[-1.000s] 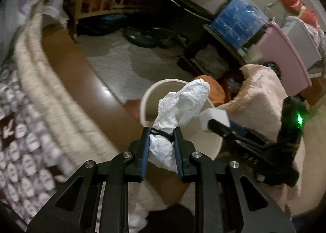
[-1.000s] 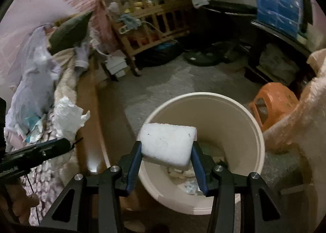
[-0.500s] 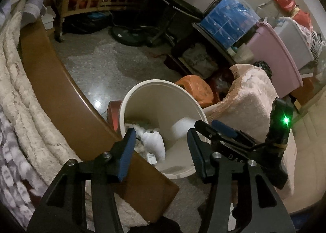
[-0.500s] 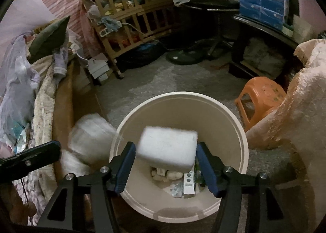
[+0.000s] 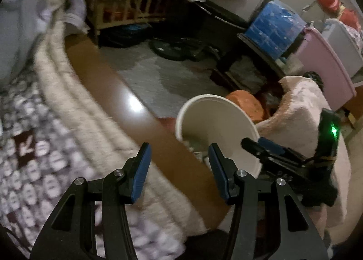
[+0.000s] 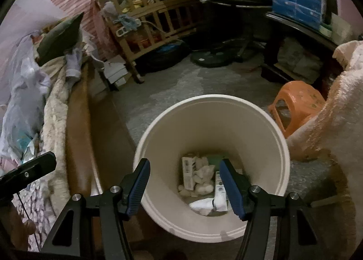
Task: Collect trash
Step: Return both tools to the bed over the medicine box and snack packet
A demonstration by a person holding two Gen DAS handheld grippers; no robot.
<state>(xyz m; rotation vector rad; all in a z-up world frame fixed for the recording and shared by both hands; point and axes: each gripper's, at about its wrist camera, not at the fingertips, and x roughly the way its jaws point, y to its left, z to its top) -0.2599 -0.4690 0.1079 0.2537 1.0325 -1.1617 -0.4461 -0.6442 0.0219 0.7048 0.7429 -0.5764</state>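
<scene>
Now both grippers emptied; trash (image 6: 204, 180) inside bucket (image 6: 158, 128).

Patterned bedspread (image 5: 34, 169) smeared by blur; bin (image 5: 217, 110) contents mostly hidden (left view).

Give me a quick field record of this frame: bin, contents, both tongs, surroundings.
bin: round cream plastic bucket, upright on the floor
contents: crumpled white paper and small white cartons at the bottom
left tongs: open, nothing between them, over the brown wooden bed edge
right tongs: open, nothing between them, above the bin mouth
nearby: orange plastic stool right of the bin, fluffy cream blanket beside it
</scene>
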